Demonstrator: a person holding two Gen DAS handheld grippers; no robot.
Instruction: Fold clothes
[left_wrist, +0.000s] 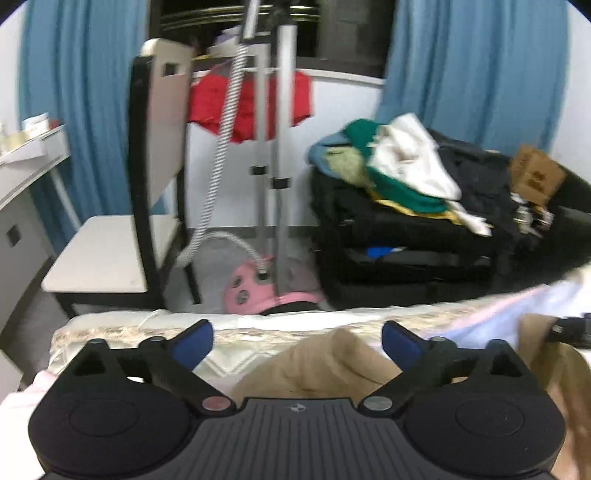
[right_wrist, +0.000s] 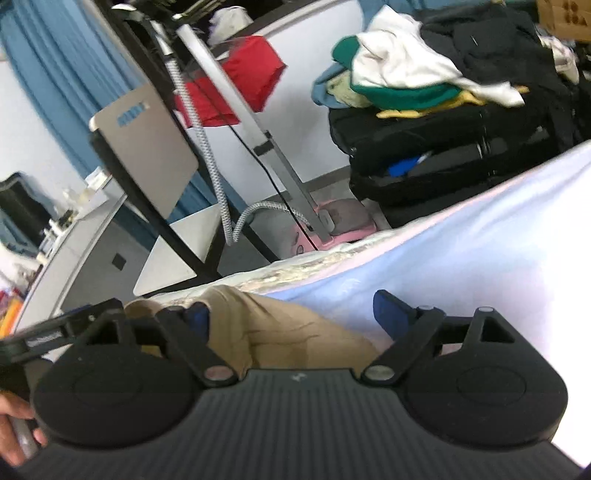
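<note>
Chair (left_wrist: 110, 254), steamer (left_wrist: 258, 284), suitcases (left_wrist: 402, 254) beyond bed (left_wrist: 236, 343).

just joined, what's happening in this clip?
A person is folding clothes on a bed with a hand-held tool in each hand. Both the left tool and the right tool are open over a crumpled tan garment. Neither grips it yet. A light blue sheet lies beside it.

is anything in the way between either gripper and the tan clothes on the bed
Nothing visible. The left gripper and right gripper are both open with the tan garment bunched directly between their fingers, on the bed beside a pale blue cloth.
</note>
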